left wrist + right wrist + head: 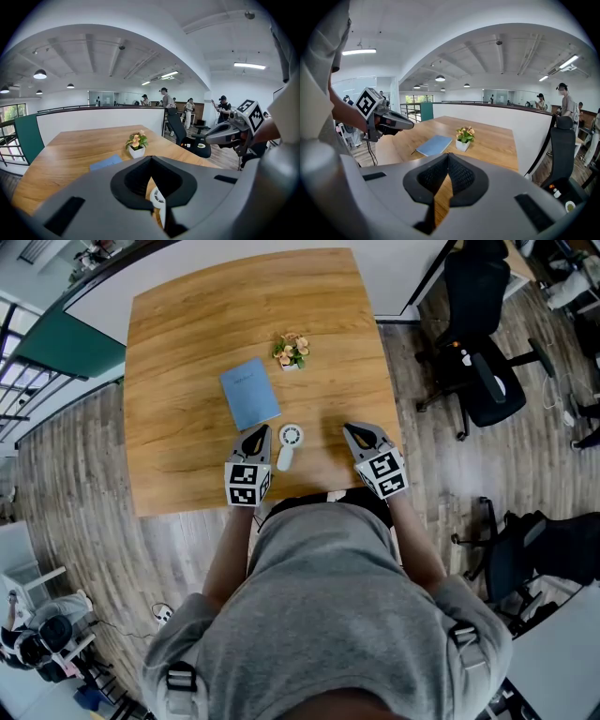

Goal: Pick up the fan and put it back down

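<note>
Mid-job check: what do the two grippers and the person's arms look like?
Both the left gripper and right gripper are pointed grey shells with black ribbed pads, each carrying a cube of black-and-white square markers. The person wears a grey short-sleeved shirt.

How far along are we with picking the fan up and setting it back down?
Done: nothing I can confirm. The small white handheld fan lies flat on the wooden table, between the two claws. In hand: nothing; the left claw and right claw are both shut and empty. Left: grasp, lift and set-down, unless that cycle already ran, which this moment cannot show.
</note>
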